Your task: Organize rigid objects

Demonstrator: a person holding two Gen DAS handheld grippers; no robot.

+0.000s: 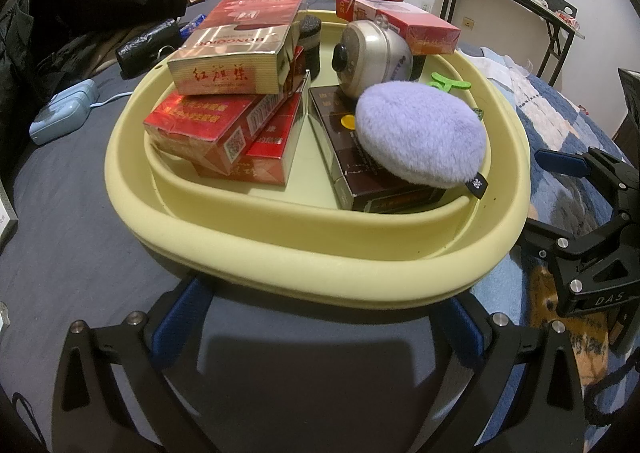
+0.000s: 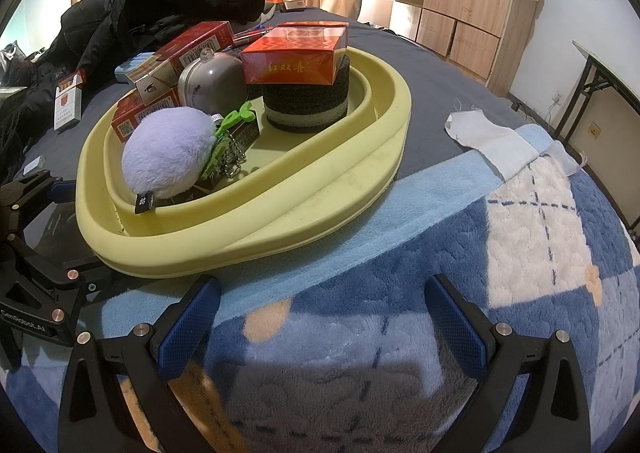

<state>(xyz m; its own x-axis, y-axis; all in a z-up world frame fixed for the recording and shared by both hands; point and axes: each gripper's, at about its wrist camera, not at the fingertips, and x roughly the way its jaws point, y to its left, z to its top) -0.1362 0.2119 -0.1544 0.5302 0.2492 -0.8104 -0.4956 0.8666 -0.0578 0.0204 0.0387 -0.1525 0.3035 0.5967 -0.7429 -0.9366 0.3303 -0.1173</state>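
While both tools [image 1: 320, 317] gape: laden basin [image 1: 280, 225]

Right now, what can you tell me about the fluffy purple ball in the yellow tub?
The fluffy purple ball is a soft, egg-shaped plush with pale lilac fur. A small black fabric tag sticks out of its lower end, and a green clip with a thin bead chain hangs at the other end. It lies on its side inside the yellow tub, resting on a dark brown box and leaning against a silver round gadget. No claw touches it.
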